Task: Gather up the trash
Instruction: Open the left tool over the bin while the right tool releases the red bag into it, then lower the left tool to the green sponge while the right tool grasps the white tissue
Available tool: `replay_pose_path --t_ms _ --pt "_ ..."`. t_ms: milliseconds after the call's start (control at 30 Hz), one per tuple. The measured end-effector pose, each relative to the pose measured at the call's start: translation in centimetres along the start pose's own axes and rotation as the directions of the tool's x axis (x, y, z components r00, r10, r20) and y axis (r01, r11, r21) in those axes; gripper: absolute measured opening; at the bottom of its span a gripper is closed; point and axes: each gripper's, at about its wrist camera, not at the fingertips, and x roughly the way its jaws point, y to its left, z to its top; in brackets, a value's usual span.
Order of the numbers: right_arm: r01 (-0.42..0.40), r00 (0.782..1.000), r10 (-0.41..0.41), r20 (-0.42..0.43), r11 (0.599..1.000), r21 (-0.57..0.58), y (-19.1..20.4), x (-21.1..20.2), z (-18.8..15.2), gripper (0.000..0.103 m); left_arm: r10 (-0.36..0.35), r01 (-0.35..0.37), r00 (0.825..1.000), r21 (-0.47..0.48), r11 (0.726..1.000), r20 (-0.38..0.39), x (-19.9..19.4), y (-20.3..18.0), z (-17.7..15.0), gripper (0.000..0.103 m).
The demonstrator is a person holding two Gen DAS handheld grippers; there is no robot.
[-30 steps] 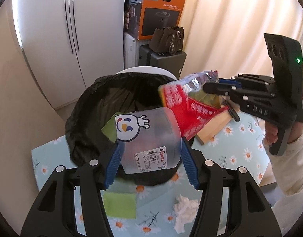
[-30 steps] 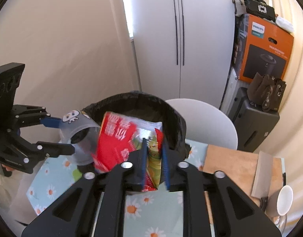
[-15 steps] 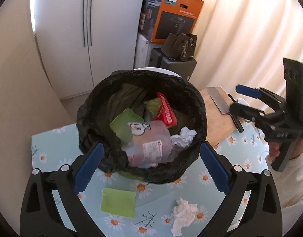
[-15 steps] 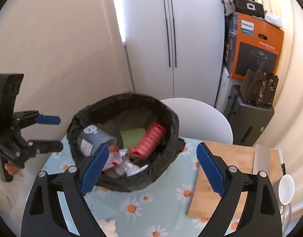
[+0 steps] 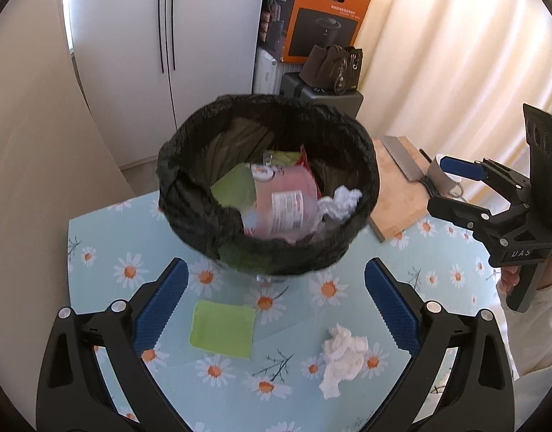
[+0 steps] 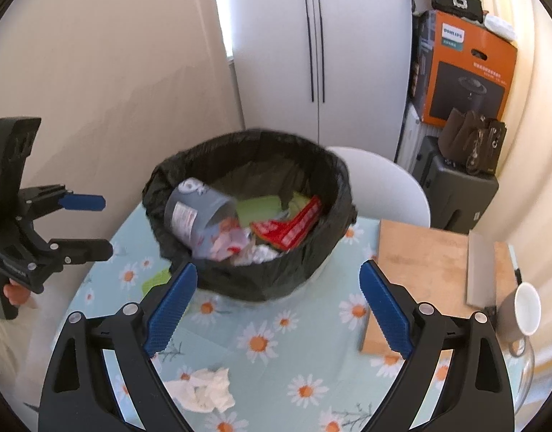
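**Both grippers empty above the bin; two scraps on table**

Readable text: "PHILIPS" on orange box (image 5: 326,14); "DAS" on right gripper (image 5: 452,187) body. Cup (image 6: 198,214) label illegible.

Left gripper (image 5: 274,302) and right gripper: jaws spread wide, nothing between them. Cup and red wrapper (image 6: 290,225) lie inside black-lined bin (image 5: 189,212). On floral table (image 5: 99,248): green sheet (image 5: 222,327) and crumpled tissue (image 5: 342,354), both near bin's front, free space around each. Cutting board (image 6: 420,270) lies right of the bin.
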Motion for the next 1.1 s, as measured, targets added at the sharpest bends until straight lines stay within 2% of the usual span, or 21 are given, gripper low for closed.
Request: replay_pose_path --t_ms 567,1100 --pt "0.008 0.989 0.0 -0.149 0.999 0.054 3.7 3.1 -5.9 0.087 -0.025 0.027 0.993 0.019 0.999 -0.113 2.5 2.4 -4.1 0.096" --pt "0.034 0.954 0.016 -0.299 0.986 0.162 5.5 7.8 -13.0 0.087 -0.036 0.053 0.961 0.056 0.997 -0.275 8.0 4.9 -7.7 0.096"
